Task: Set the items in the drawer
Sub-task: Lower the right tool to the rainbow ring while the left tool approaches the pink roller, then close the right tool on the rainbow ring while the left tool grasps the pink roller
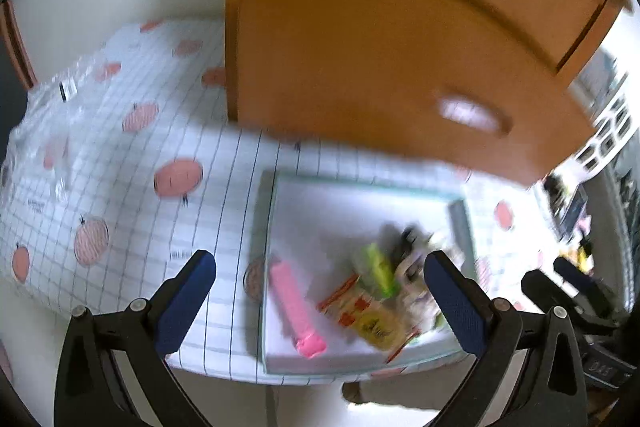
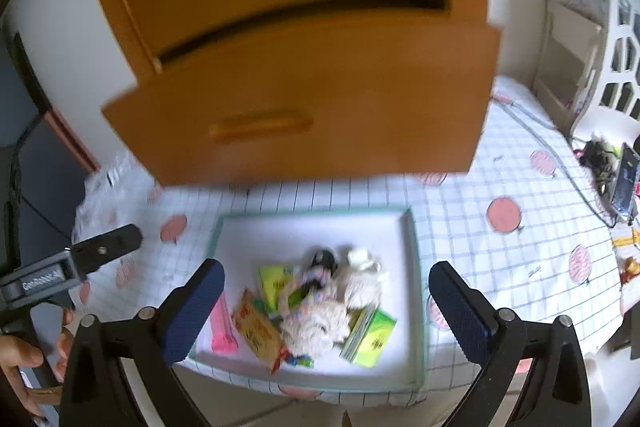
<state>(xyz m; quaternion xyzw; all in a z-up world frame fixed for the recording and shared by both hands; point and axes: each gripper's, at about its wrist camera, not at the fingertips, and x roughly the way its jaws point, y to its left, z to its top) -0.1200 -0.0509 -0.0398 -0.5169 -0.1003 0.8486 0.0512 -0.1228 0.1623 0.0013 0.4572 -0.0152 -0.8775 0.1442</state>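
Observation:
A wooden drawer unit stands on the table, its lower drawer pulled out; the same unit fills the left wrist view. In front lies a white tray holding a pink stick pack, an orange snack packet, green packets, a white plush toy and a dark object. My right gripper hovers open above the tray. My left gripper is open too, over the tray near the pink stick pack.
A checked tablecloth with pink apples covers the table. Crumpled clear plastic lies at the left. A phone and cables sit at the far right, beside a white lattice basket. A person's hand holds the left gripper handle.

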